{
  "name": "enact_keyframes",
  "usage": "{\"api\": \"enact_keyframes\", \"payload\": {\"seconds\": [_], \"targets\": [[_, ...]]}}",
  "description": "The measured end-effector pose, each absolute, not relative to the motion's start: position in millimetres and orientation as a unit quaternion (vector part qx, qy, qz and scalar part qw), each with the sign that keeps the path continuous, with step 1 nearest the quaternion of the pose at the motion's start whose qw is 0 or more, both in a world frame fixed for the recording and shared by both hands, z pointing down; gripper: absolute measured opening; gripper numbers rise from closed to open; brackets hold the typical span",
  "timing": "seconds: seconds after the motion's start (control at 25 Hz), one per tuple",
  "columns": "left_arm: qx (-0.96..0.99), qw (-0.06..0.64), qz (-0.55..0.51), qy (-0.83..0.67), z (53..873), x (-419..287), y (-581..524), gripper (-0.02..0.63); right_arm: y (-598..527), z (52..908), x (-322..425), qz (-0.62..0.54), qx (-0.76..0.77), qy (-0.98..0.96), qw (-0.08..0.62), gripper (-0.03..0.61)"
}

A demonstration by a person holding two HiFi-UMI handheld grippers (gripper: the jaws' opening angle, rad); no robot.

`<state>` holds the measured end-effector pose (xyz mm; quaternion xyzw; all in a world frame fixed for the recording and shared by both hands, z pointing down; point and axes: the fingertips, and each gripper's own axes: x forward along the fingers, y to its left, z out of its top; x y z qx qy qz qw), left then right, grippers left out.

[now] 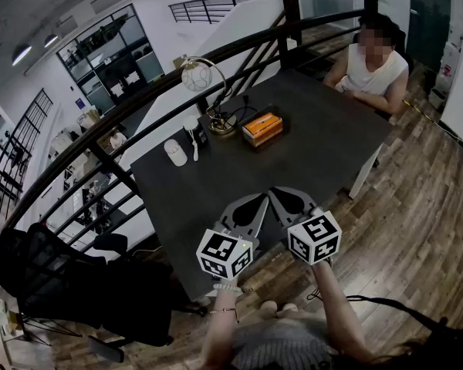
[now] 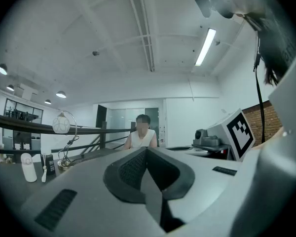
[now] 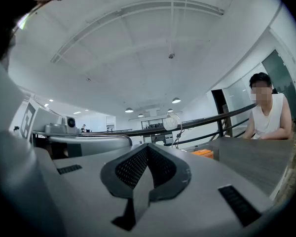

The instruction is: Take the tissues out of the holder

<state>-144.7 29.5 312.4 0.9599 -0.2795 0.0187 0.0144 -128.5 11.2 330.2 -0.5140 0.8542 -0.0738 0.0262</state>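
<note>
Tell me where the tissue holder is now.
Head view, upper centre: the holder lies on the table, just right of the lamp, left of the seated person.

Right gripper [image 3: 147, 149] jaws together, empty; orange holder [image 3: 203, 153] beyond.

No words, numbers or brands are legible. The only printed signs are black-and-white square patterns on the left marker cube [image 1: 224, 254] and the right marker cube [image 1: 315, 237].

surface [image 1: 316, 141] dark, matt, smooth; floor [image 1: 424, 206] wood planks, slight sheen; railing [image 1: 239, 47] dark painted metal; lamp [image 1: 191, 75] brass-look metal arm, frosted white globe; left gripper [image 2: 147, 154] and right gripper [image 3: 147, 152] shells matt grey plastic, fingers [image 2: 129, 169] black, fine-ribbed pads
</note>
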Motion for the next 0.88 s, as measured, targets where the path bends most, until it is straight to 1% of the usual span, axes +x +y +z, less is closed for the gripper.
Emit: {"api": "enact_keyframes", "payload": {"seconds": [0.56, 0.76, 0.88], "targets": [[0.955, 0.02, 0.018, -0.296, 318, -138, 25, 0.008, 11, 333, -114, -0.071, -0.51, 0.857, 0.016, 0.014], [0.951, 0.018, 0.02, -0.308, 319, -133, 23, 0.008, 5, 333, -100, -0.083, -0.514, 0.853, 0.036, 0.014], [0.948, 0.025, 0.023, -0.316, 322, -135, 13, 0.008, -2, 329, -98, -0.081, -0.507, 0.857, 0.037, 0.014]]}}
